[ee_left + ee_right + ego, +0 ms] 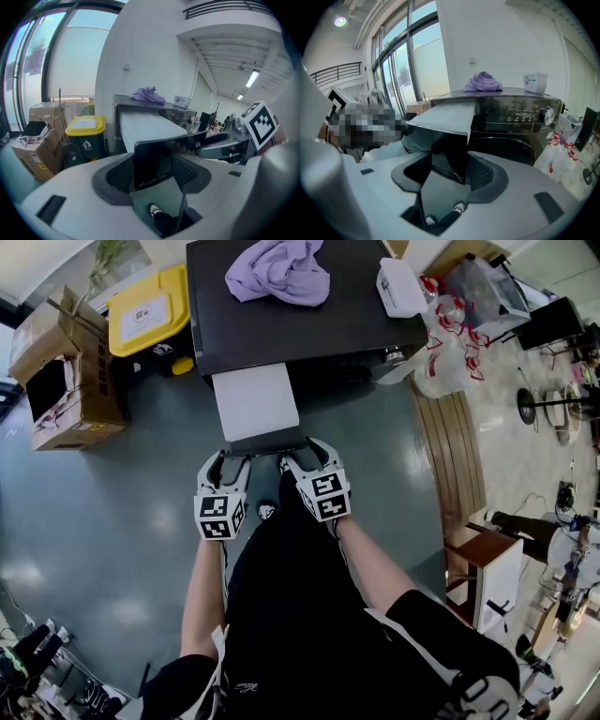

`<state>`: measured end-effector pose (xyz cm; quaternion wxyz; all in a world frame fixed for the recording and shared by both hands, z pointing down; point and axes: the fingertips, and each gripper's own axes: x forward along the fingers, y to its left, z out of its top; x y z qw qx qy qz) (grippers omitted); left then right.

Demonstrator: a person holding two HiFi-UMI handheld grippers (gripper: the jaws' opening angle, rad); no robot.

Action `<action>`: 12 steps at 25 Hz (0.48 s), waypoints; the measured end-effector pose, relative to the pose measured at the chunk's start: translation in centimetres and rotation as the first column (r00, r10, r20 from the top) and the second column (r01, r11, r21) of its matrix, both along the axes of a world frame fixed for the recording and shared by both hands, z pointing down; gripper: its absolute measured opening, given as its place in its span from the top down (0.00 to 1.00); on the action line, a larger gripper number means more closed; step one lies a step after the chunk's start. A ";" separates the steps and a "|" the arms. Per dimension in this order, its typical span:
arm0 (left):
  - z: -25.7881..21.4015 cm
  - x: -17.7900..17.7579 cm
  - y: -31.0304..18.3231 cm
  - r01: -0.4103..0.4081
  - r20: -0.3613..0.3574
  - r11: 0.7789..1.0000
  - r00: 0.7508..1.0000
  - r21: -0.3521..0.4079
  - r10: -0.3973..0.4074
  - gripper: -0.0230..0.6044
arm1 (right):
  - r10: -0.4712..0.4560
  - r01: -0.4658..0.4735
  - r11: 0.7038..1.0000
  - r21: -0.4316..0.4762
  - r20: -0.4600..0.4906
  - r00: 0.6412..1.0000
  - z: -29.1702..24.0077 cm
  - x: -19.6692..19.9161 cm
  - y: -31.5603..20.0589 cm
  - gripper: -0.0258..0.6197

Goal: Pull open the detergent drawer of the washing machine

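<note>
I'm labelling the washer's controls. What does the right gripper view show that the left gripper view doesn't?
Only the right gripper view: the dark control panel with silver dial, and the round door. Only the left gripper view: the yellow-lidded black bin and brown cardboard boxes. Both: the purple cloth and the pulled-out white detergent drawer, its dark front clamped by the left gripper and right gripper.

My head view looks steeply down on the washing machine (309, 324) from above its front. My gripper views sit close before the machine, facing its front from left and right. All three share its pulled-out detergent drawer (255, 401) and the lilac cloth (278, 270) on its top.
</note>
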<state>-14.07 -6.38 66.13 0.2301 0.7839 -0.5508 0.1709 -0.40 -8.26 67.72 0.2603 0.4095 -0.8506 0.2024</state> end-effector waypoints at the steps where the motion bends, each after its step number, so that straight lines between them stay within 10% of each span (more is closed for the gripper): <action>1: 0.0 0.0 0.1 -0.001 -0.001 1.000 1.000 0.000 0.001 0.56 | 0.001 -0.001 1.000 -0.001 0.001 1.000 0.0 0.0 0.1 0.59; 12: 0.2 0.3 1.4 -0.006 -0.005 1.000 1.000 -0.005 0.006 0.56 | 0.000 0.000 1.000 -0.004 -0.007 1.000 0.2 0.3 1.5 0.59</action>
